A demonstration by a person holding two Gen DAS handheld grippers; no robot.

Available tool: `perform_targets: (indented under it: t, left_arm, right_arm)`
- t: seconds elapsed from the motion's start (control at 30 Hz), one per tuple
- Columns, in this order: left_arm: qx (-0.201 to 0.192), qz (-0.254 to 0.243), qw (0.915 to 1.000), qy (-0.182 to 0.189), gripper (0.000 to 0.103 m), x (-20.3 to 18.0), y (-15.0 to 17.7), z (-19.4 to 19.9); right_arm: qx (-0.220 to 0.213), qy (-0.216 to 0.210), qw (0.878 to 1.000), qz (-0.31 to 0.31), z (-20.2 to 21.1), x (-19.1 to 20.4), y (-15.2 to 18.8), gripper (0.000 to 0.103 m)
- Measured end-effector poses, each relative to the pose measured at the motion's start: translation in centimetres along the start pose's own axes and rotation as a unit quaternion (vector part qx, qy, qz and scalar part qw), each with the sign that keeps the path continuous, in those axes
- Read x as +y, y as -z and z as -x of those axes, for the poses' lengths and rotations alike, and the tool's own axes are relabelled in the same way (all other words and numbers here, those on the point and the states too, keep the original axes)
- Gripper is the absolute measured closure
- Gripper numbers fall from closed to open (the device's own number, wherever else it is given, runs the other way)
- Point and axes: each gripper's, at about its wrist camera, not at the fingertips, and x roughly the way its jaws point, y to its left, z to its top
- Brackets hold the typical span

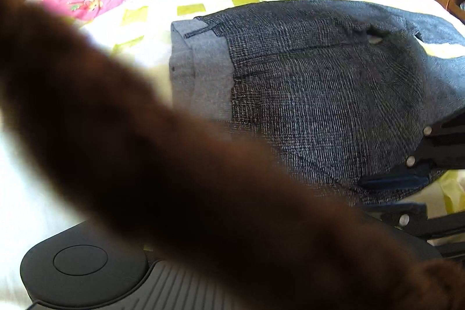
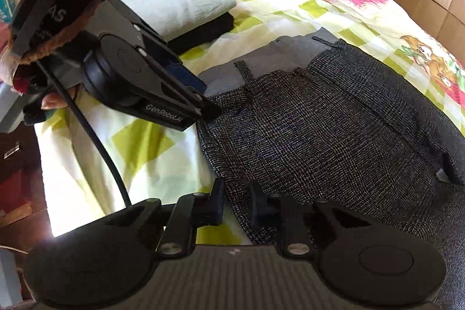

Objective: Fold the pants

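Bed (image 2: 151,144) with checked quilt; grey pants (image 2: 334,135) spread mid-frame. Left gripper (image 2: 207,111), centre left, pinches pants' edge. Right gripper (image 2: 237,207), bottom centre, jaws parted around pants' hem.

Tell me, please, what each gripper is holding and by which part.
The left gripper pinches the pants at their edge near the waistband. The right gripper has the near edge between its fingers; whether it clamps cannot be told.
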Motion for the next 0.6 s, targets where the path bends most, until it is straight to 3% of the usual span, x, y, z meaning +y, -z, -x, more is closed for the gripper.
perform_targets:
  t: [0.1, 0.17, 0.23, 0.27, 0.4, 0.6]
  left_arm:
    - [-0.024, 0.021, 0.9985, 0.044, 0.072, 1.2, 0.0, 1.7]
    - [-0.046, -0.001, 0.9987, 0.021, 0.068, 1.2, -0.3, 2.2]
    - [-0.055, -0.022, 0.9982, -0.001, 0.042, 1.0, -0.6, 1.6]
    - [-0.054, -0.026, 0.9982, 0.001, 0.039, 1.1, -0.9, 1.1]
    - [-0.037, -0.025, 0.9990, 0.001, 0.040, 1.1, -1.1, -0.9]
    - [-0.019, -0.025, 0.9995, -0.003, 0.049, 1.2, -0.2, -0.9]
  right_arm:
    - [-0.002, -0.004, 1.000, 0.010, 0.4, 0.0, 0.4, 0.069]
    - [0.000, -0.012, 1.000, -0.002, 0.5, -0.8, 0.2, 0.069]
    - [0.000, -0.014, 1.000, -0.008, 0.7, -1.1, -0.1, 0.069]
    - [0.001, -0.013, 1.000, -0.009, 0.6, -1.3, -0.3, 0.069]
    - [-0.004, 0.000, 1.000, -0.010, 0.2, -1.2, -1.0, 0.067]
    - [-0.016, 0.030, 0.999, 0.018, -2.0, -0.3, -1.8, 0.059]
